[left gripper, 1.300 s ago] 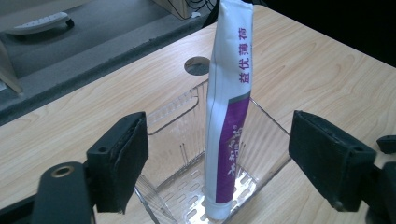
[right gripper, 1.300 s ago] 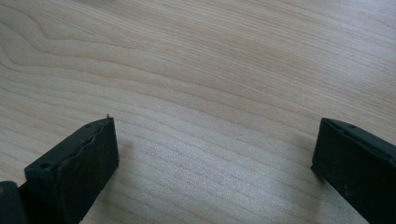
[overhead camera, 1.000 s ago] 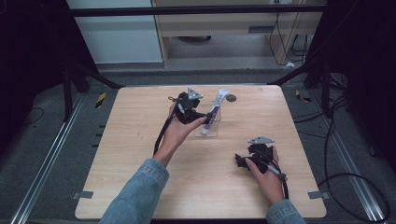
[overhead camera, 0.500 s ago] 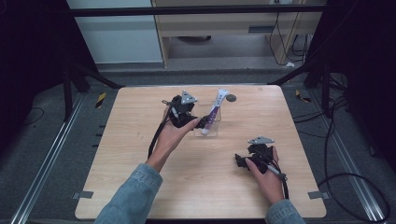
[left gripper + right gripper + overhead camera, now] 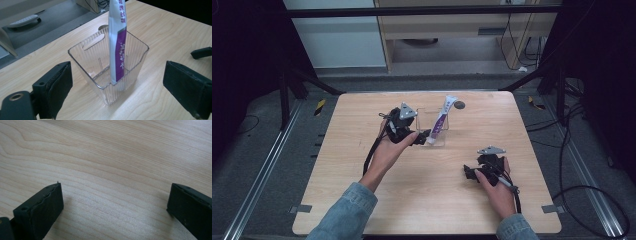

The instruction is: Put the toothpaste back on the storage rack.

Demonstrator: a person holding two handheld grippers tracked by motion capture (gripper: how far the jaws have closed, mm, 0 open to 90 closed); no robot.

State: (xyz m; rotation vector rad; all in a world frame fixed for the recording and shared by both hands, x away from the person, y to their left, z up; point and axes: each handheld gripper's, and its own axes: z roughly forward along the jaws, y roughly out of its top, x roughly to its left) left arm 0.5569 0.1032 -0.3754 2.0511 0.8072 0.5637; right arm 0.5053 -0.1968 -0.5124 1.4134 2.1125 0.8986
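A clear ribbed plastic container (image 5: 434, 131) (image 5: 90, 57) stands on the wooden table (image 5: 362, 200) past its middle. A white and purple tube (image 5: 441, 122) (image 5: 117, 50) leans upright inside it. My left gripper (image 5: 421, 138) (image 5: 122, 85) is just left of the container, pointing at it. Its jaws have just been opening and stand wide and open, touching neither container nor tube. My right gripper (image 5: 472, 172) (image 5: 115, 205) rests low over bare wood at the near right, open with nothing between its pads.
A small dark round disc (image 5: 459, 105) (image 5: 101, 27) lies on the table behind the container. Cables trail from both grippers toward the near edge. Black frame legs and floor cables surround the table.
My left gripper has drawn back to the left, away from the tube and the container. The tube stays standing in the container. The right hand has not moved.
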